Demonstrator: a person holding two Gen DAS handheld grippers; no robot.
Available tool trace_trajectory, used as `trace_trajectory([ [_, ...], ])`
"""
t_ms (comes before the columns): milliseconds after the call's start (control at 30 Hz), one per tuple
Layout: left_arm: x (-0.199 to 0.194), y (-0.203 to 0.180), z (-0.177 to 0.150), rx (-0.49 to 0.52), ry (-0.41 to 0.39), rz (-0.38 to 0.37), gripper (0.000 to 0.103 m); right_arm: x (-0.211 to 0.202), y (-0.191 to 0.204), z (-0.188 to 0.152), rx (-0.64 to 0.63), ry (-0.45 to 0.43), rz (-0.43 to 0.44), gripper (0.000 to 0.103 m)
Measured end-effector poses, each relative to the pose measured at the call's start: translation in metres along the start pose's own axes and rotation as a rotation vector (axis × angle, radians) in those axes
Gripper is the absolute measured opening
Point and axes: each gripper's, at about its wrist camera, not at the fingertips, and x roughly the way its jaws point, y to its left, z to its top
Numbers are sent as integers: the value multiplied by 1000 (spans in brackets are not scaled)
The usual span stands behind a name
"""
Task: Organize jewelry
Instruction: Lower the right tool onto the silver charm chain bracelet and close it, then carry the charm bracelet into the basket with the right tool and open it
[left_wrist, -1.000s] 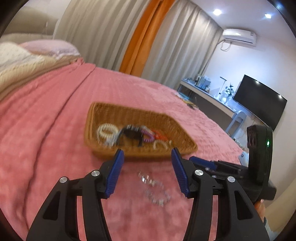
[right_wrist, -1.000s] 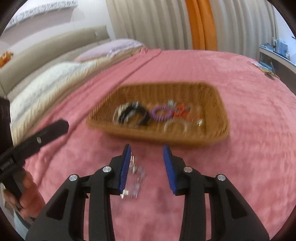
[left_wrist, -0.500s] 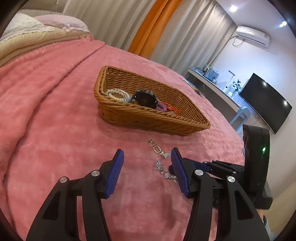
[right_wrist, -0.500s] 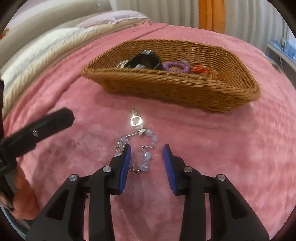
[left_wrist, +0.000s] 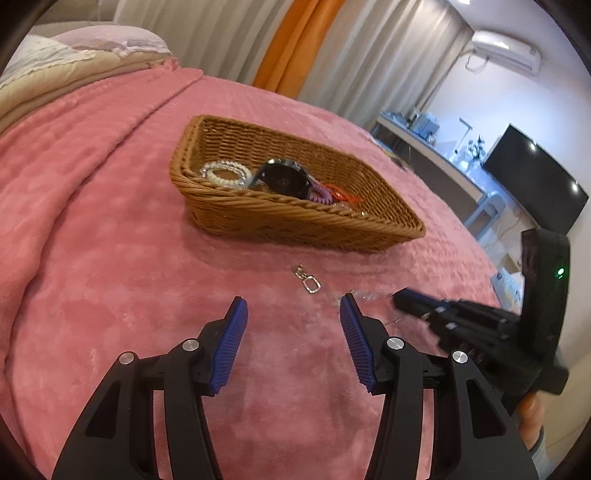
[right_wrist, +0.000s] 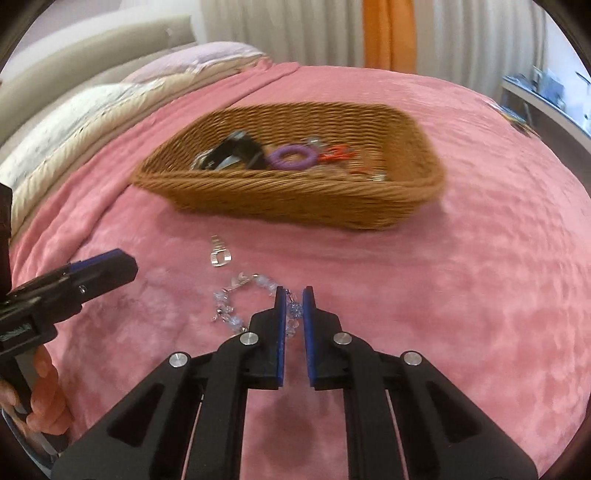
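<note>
A clear-bead bracelet (right_wrist: 225, 306) with a silver clasp (right_wrist: 220, 254) lies on the pink blanket in front of a wicker basket (right_wrist: 295, 188). My right gripper (right_wrist: 294, 291) is shut on the bracelet's near beads. In the left wrist view the clasp (left_wrist: 312, 284) lies just beyond my left gripper (left_wrist: 292, 300), which is open with nothing between its fingers. The right gripper (left_wrist: 402, 295) comes in from the right there, and the beads beside it are blurred. The basket (left_wrist: 295, 218) holds a white bead bracelet (left_wrist: 225, 175), a black watch (left_wrist: 282, 179), a purple coil tie (right_wrist: 291, 157) and an orange piece (right_wrist: 338, 153).
The pink blanket (left_wrist: 92, 240) covers the whole bed, with pillows (right_wrist: 92, 110) at its far left. Curtains hang behind the bed. A desk and a dark screen (left_wrist: 535, 184) stand off to the right. A hand (right_wrist: 40, 398) holds the left gripper (right_wrist: 110, 266).
My right gripper's jaws have shut on the bracelet's beads. My left gripper has sunk toward the blanket and stays open.
</note>
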Motion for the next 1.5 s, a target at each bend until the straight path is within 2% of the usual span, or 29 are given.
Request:
trace_trajectory([
  [167,25,-15,7,25,84,6,50,-4,-24,-7,71,12,43,7],
  [433,69,-35,20,96,140,148,48,-2,-29,-16,86,9,107,7],
  [500,77,-37,20,117,152,177,39,-1,-32,-18,96,13,118,7],
  [567,79,-38,20,140,157,201,17,-3,-34,-20,103,12,146,8],
  [633,76,-39,18,150,157,189,13,-3,-34,-20,109,10,168,8],
  [667,74,-39,16,152,155,183,11,-4,-34,-20,112,10,175,11],
  [733,68,-38,13,154,159,161,0,-6,-33,-20,110,6,183,25],
  [767,63,-37,11,155,157,150,0,-8,-32,-20,103,0,184,38],
  [800,60,-38,8,157,152,147,0,-10,-31,-19,94,-6,183,47],
  [867,50,-36,2,159,141,140,0,-13,-23,-17,57,-10,173,48],
  [967,32,-31,-8,151,112,118,0,-3,-10,-13,2,35,140,48],
  [1100,24,-24,-15,117,98,96,0,15,4,-10,-68,94,101,58],
  [1267,22,-12,-14,63,81,25,0,26,32,-9,-203,93,6,55],
  [1367,22,-12,-15,60,79,9,0,23,35,-10,-212,83,42,26],
  [1500,19,-11,-15,53,68,-16,0,13,35,-16,-217,56,54,9],
])
